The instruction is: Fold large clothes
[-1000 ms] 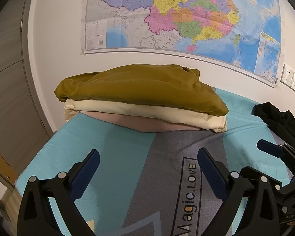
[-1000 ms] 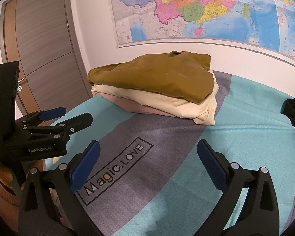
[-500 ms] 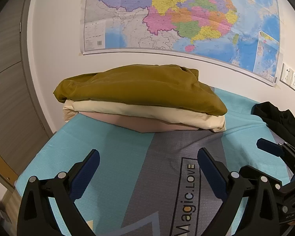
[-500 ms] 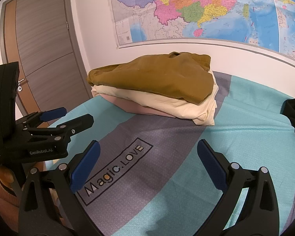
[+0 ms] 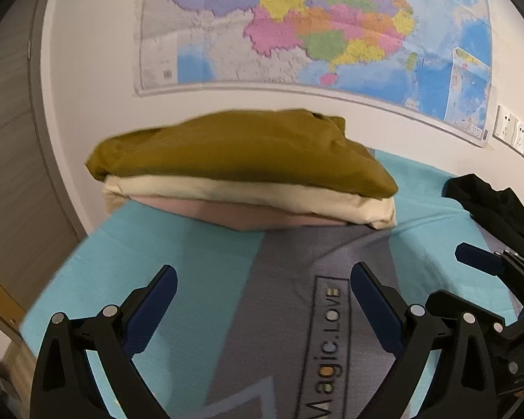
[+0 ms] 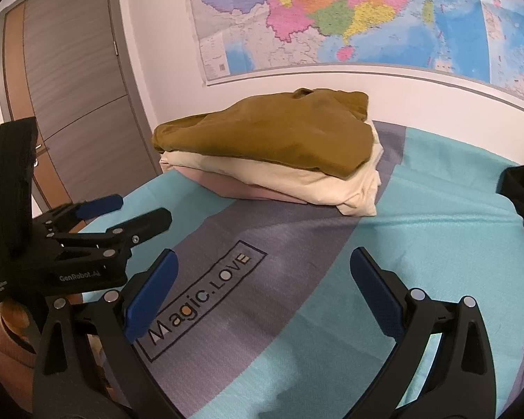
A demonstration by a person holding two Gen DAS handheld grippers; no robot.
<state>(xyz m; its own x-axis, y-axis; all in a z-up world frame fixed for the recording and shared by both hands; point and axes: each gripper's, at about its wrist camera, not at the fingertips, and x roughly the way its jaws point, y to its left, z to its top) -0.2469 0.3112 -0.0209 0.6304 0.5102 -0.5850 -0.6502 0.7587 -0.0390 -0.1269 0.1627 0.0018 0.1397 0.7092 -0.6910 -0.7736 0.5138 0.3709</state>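
A stack of folded clothes lies at the far side of the bed: a mustard garment (image 5: pixel 241 153) (image 6: pixel 272 132) on top, a cream one (image 5: pixel 255 197) (image 6: pixel 297 178) under it, a pink one (image 5: pixel 234 214) at the bottom. A black garment (image 5: pixel 496 206) (image 6: pixel 522 188) lies crumpled at the right. My left gripper (image 5: pixel 263 276) is open above the bed sheet (image 5: pixel 178 265), with nothing between its fingers. My right gripper (image 6: pixel 263 262) is open too, also holding nothing. In the right wrist view the left gripper (image 6: pixel 132 207) shows at the left.
The sheet (image 6: pixel 419 244) is turquoise and grey with a "Magic.LOVE" print (image 6: pixel 199 296). A map (image 5: pixel 314 24) hangs on the white wall behind the stack. A grey door (image 6: pixel 73 87) stands at the left. Wall sockets (image 5: pixel 513 136) sit at the right.
Both grippers have drifted slightly; the stack sits a little lower and more to the left in the left wrist view. Nothing was grasped or let go.
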